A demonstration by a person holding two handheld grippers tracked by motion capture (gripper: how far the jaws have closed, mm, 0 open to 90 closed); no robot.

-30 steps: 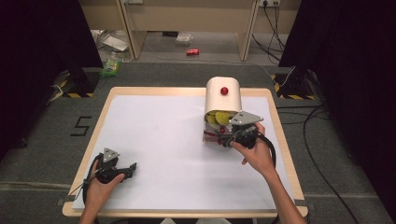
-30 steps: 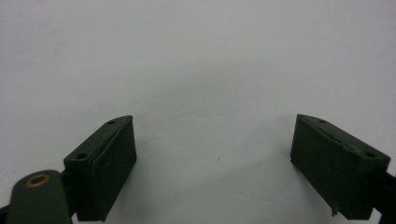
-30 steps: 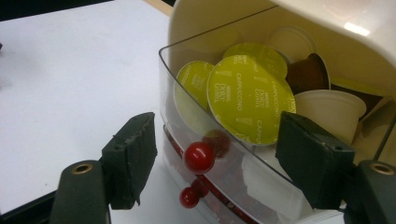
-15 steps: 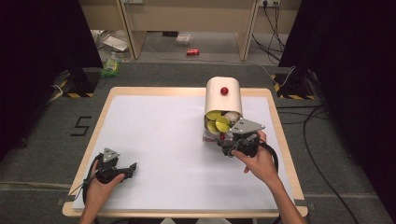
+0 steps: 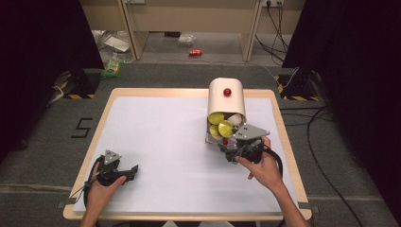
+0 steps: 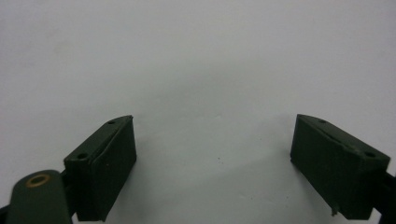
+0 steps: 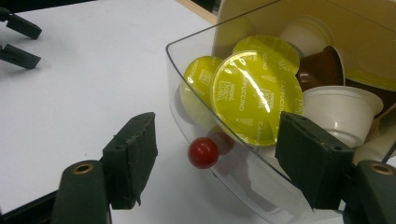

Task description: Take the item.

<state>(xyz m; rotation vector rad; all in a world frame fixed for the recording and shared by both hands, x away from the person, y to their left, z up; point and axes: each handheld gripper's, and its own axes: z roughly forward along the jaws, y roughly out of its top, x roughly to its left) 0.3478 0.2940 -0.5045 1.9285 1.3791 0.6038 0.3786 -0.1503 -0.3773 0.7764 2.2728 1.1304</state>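
The clear drawer (image 7: 243, 186) of pods (image 7: 257, 98) juts from the cream box (image 5: 226, 97) at the bench's (image 5: 156, 137) right. Its red knob (image 7: 203, 152) sits between the right claw's (image 7: 215, 158) parted jaws, untouched. The left claw (image 6: 212, 163) gapes empty over white sheet. Grey carpet, cables and a red can (image 5: 195, 53) lie beyond.

A lab: floor cables (image 5: 326, 142), hazard-taped stands (image 5: 75, 85), black curtains (image 5: 42, 42).
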